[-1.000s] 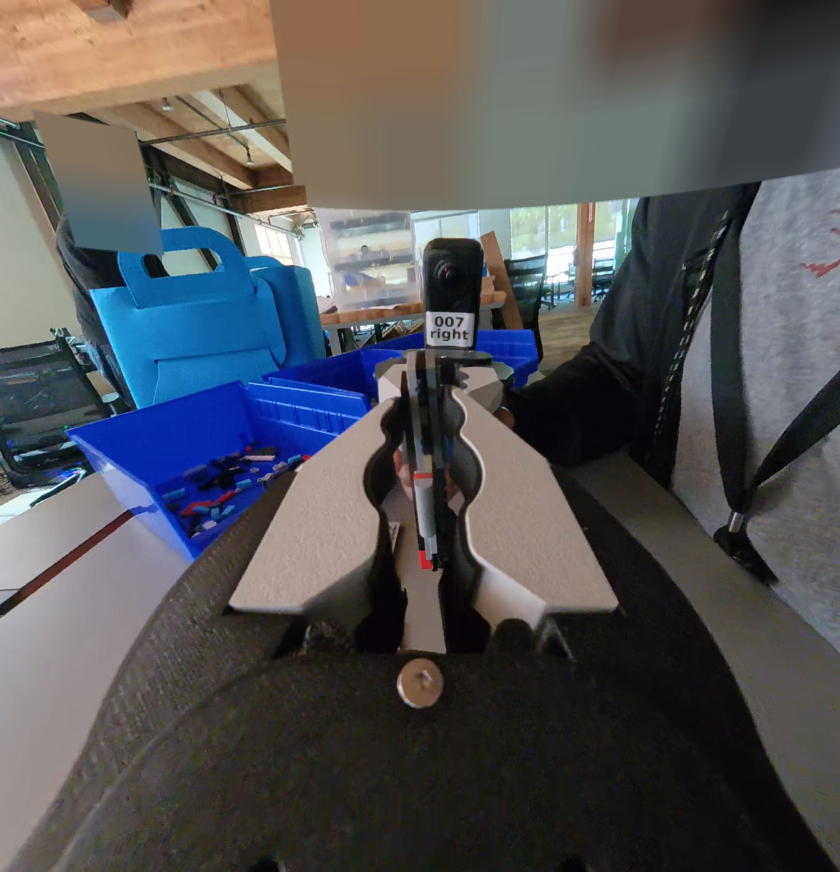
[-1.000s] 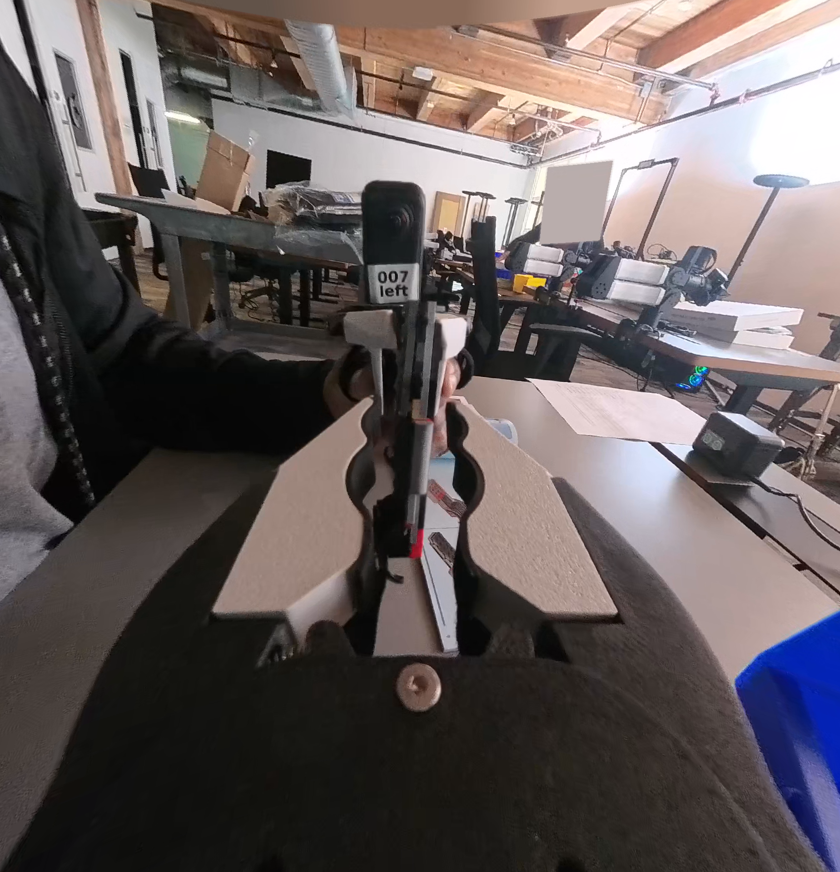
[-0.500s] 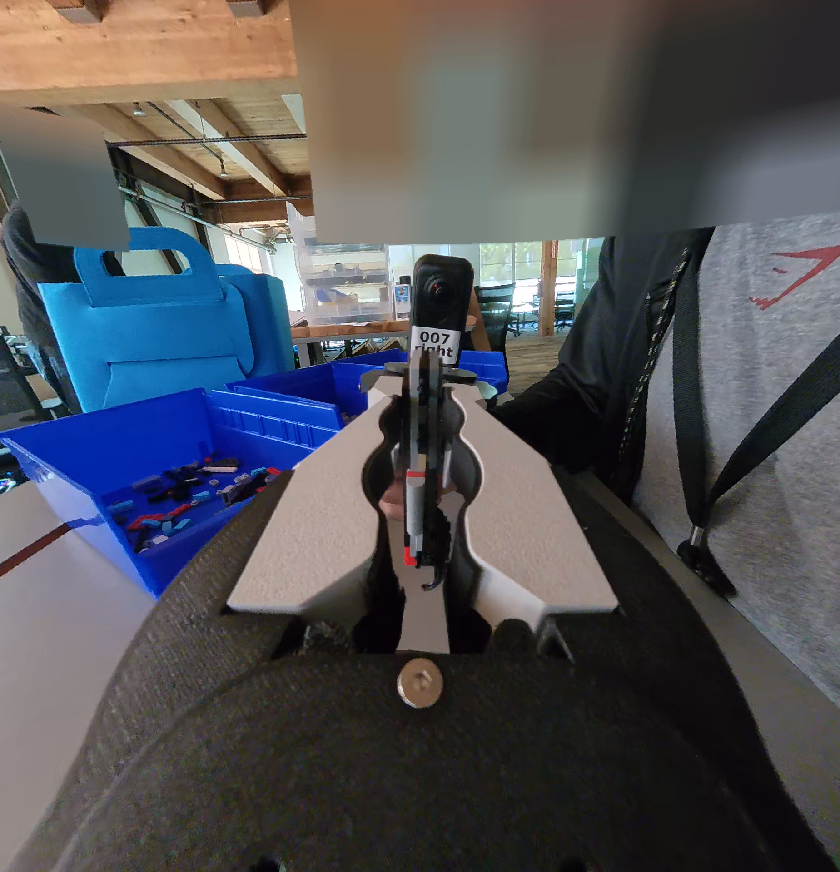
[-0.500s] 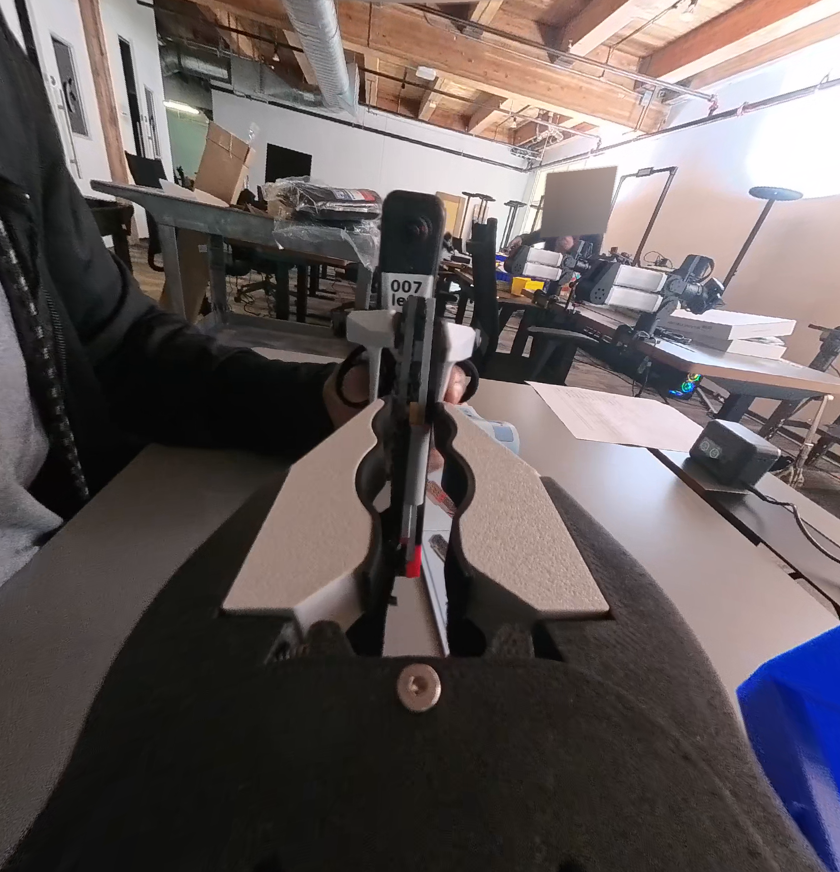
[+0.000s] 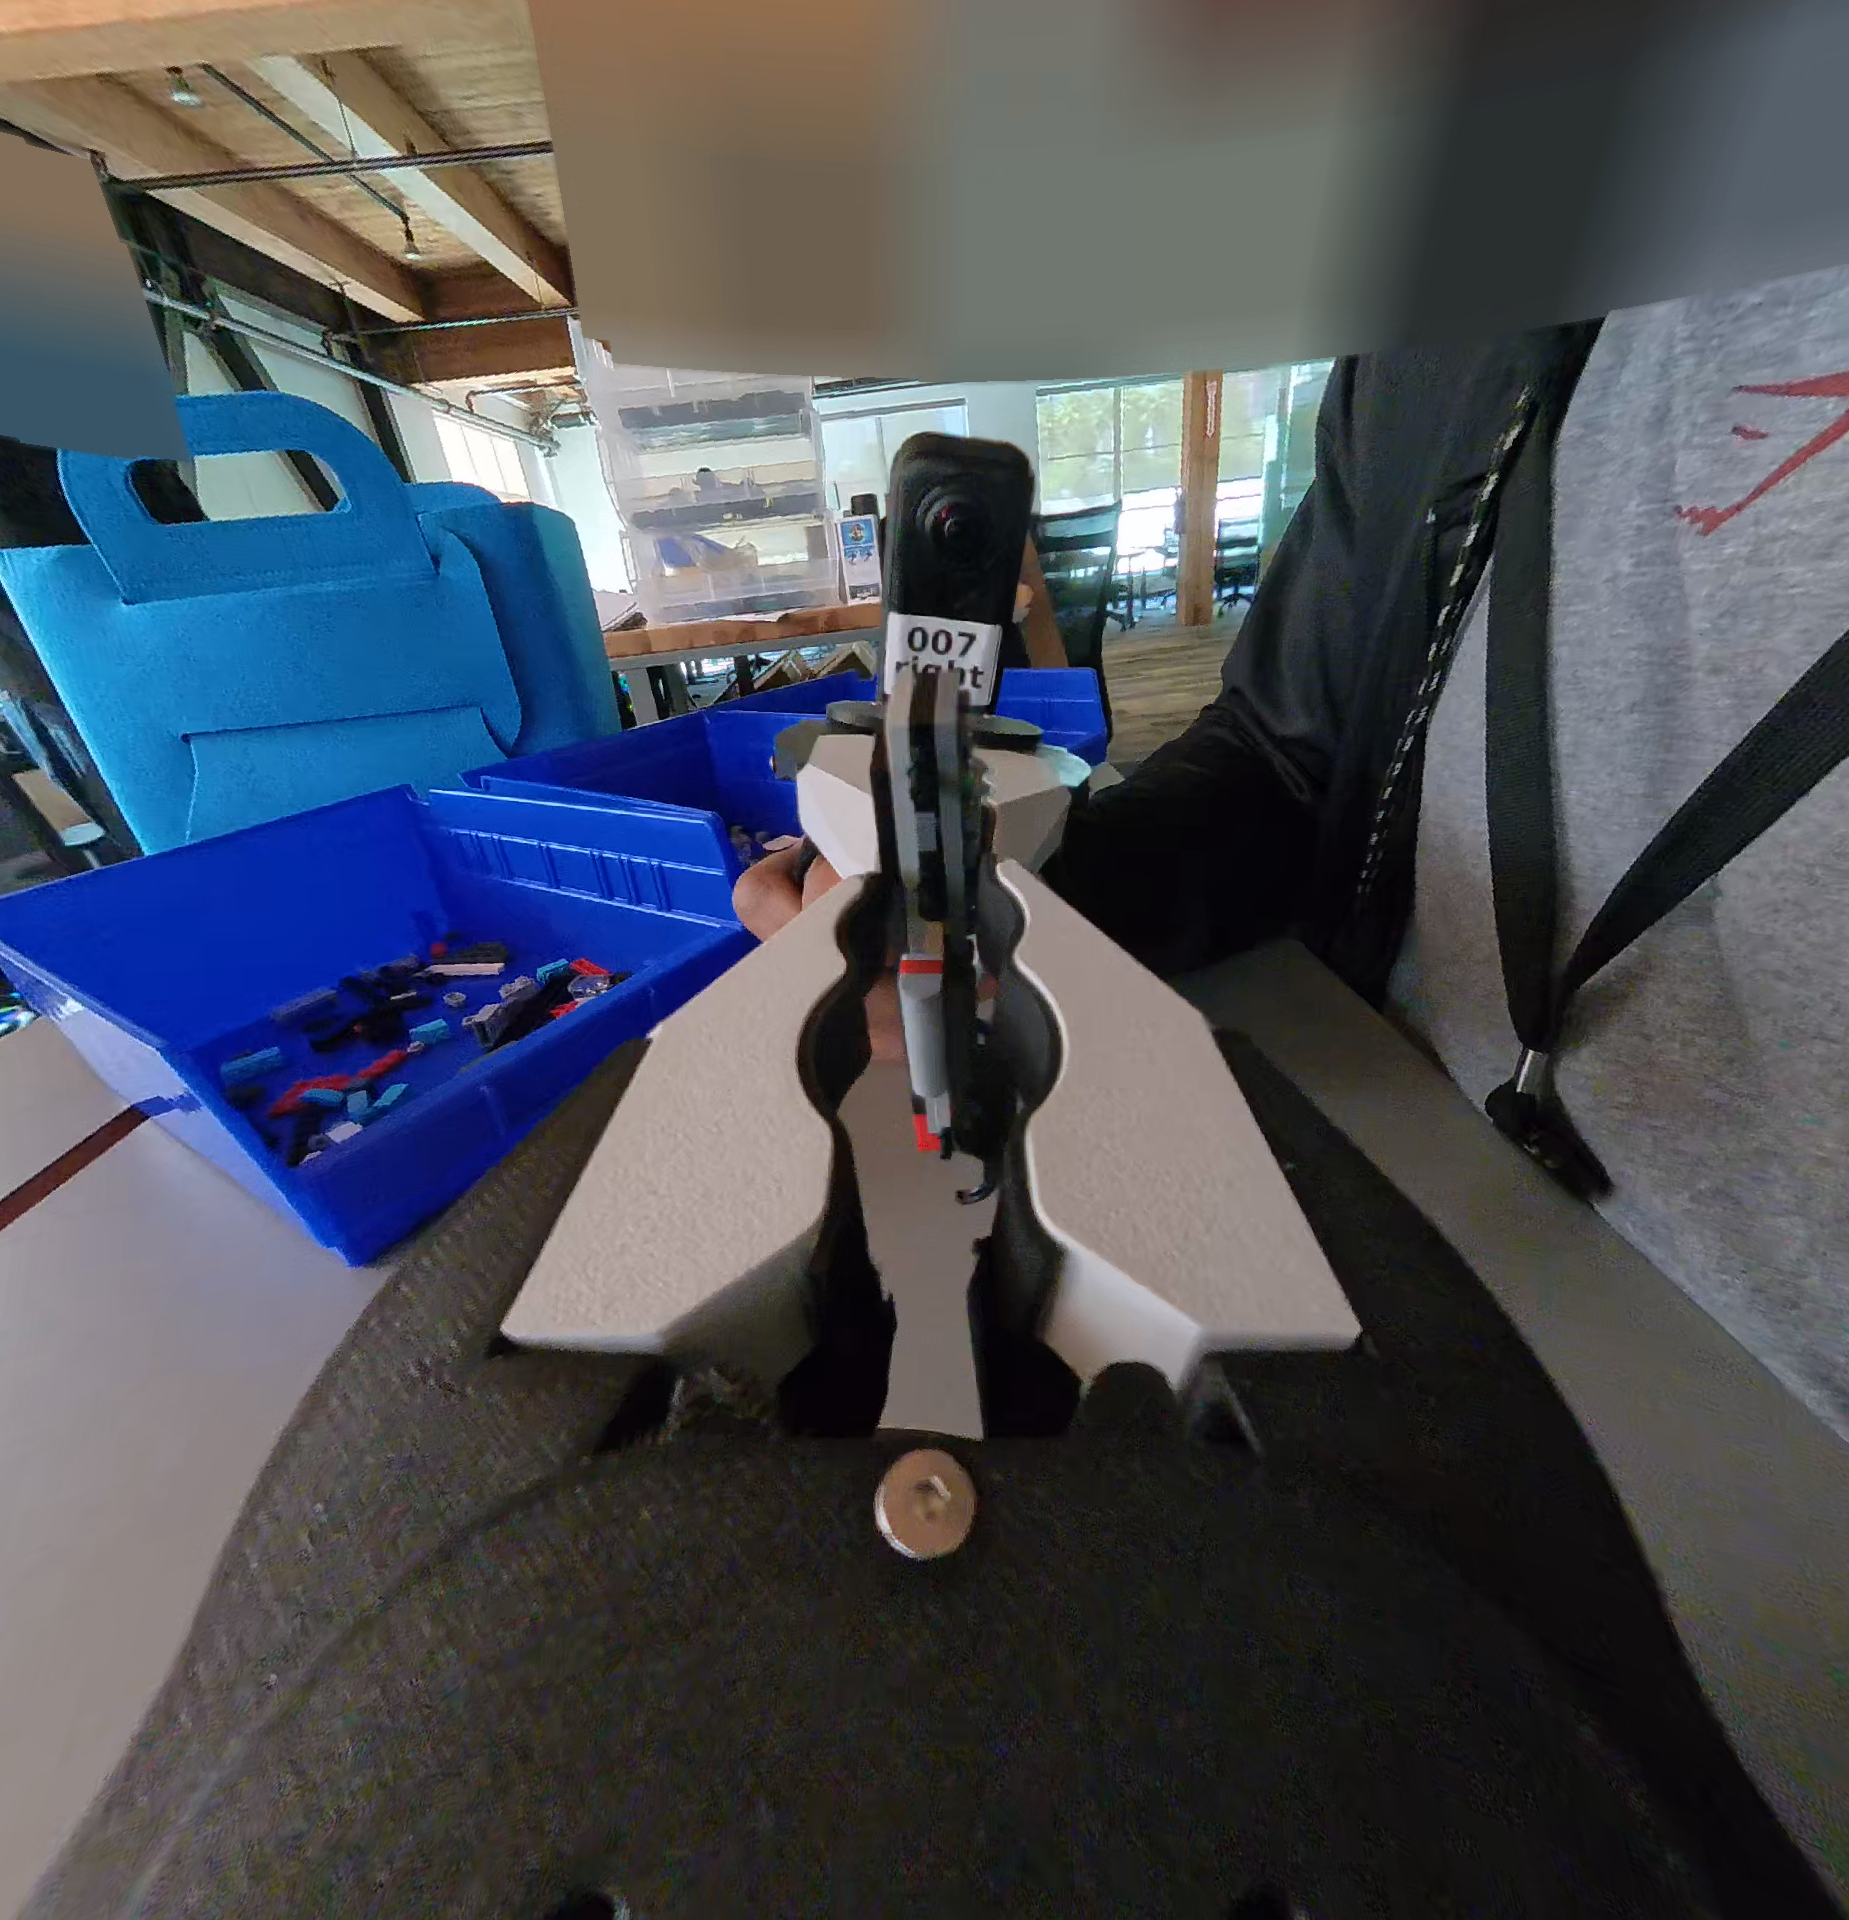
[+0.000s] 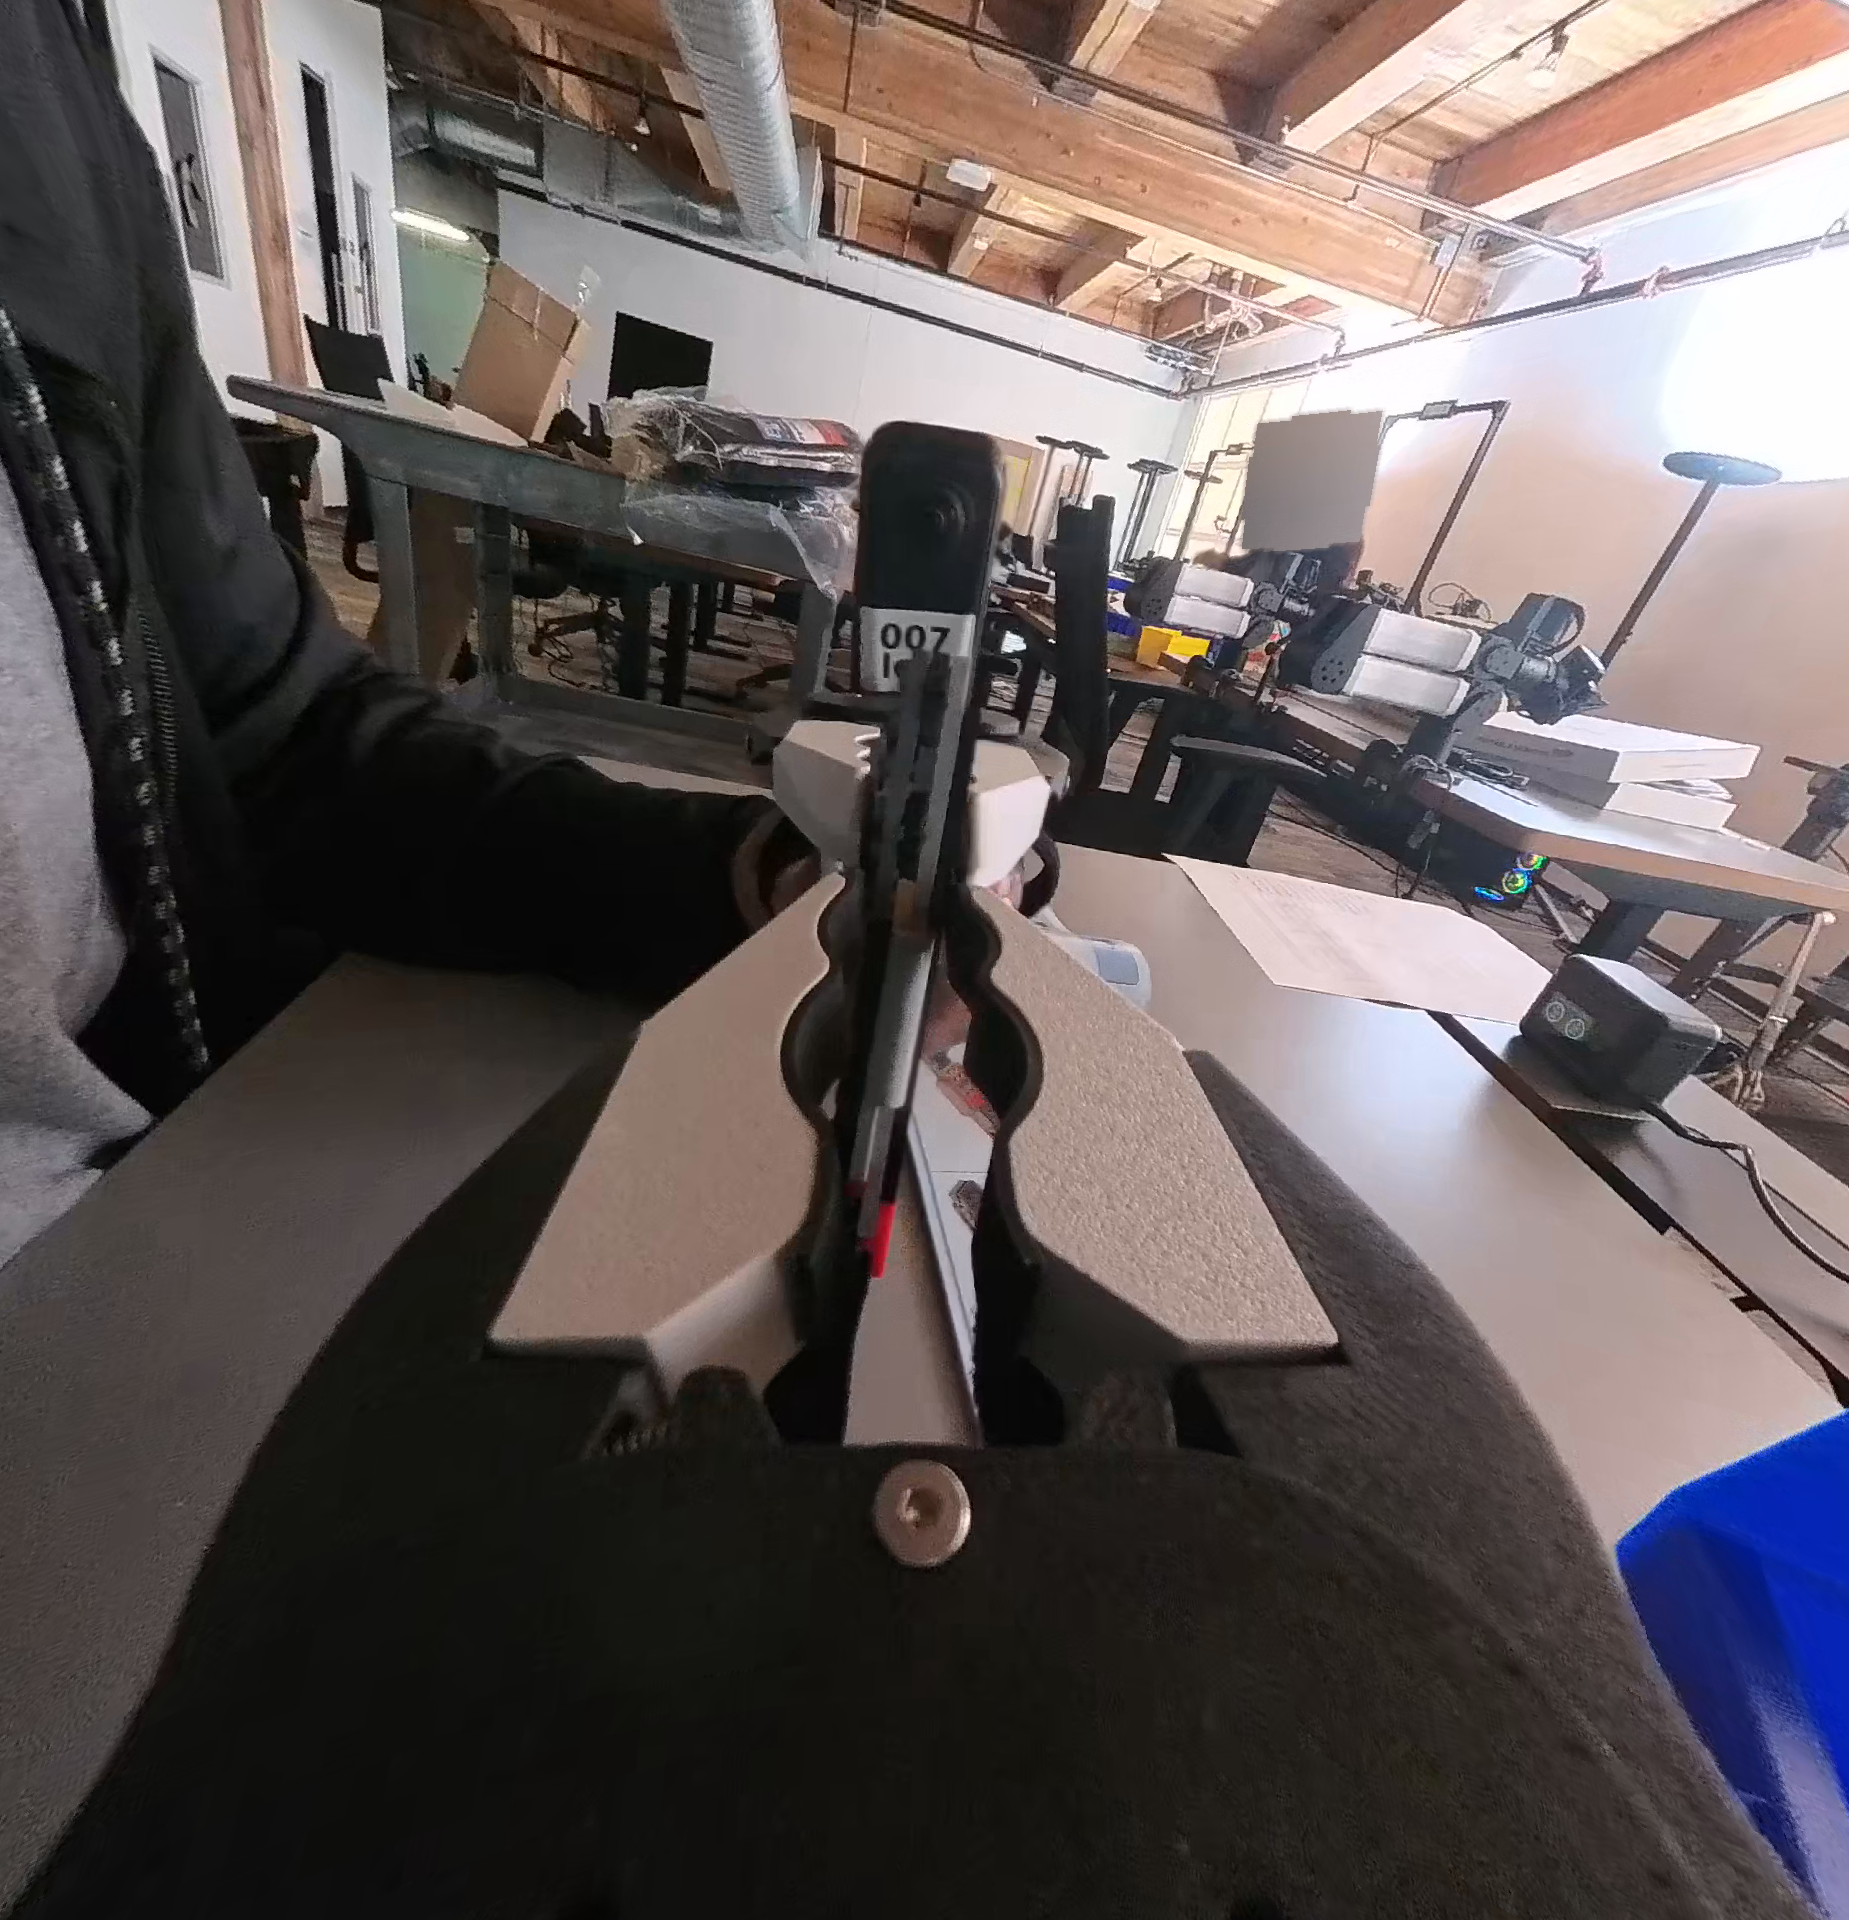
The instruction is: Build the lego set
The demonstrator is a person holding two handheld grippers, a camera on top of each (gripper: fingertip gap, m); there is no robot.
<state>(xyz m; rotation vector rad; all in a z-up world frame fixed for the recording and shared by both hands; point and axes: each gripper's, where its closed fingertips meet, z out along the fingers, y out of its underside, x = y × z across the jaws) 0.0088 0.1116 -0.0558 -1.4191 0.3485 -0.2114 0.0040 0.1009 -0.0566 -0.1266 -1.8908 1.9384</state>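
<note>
A thin flat lego assembly (image 5: pixel 928 1039), grey and black with red at its near end, shows edge-on between my two grippers, which face each other above the table. My left gripper (image 5: pixel 930 904) is shut on its near end. My right gripper (image 6: pixel 904 914) is shut on the same assembly (image 6: pixel 884 1049) from the other side. Each gripper also shows farther off in the other's view: the right gripper (image 5: pixel 925 810) and the left gripper (image 6: pixel 904 800), each closed on the assembly's far end. A hand (image 5: pixel 785 894) holds the right gripper.
A blue bin (image 5: pixel 224 935) with several loose lego pieces (image 5: pixel 400 1029) stands to the left, with more blue bins (image 5: pixel 681 769) and a blue felt case (image 5: pixel 276 665) behind. The person's torso (image 5: pixel 1647 831) is close on the right. A printed booklet (image 6: pixel 951 1143), a paper sheet (image 6: pixel 1346 935) and a black device (image 6: pixel 1616 1029) lie on the table (image 6: pixel 1315 1091). Left and right tips are no more than a few centimetres apart.
Both grippers stay shut on the assembly and have swayed and tilted a little together. The blue bin drifts left, then back right in the left wrist view. Nothing was let go.
</note>
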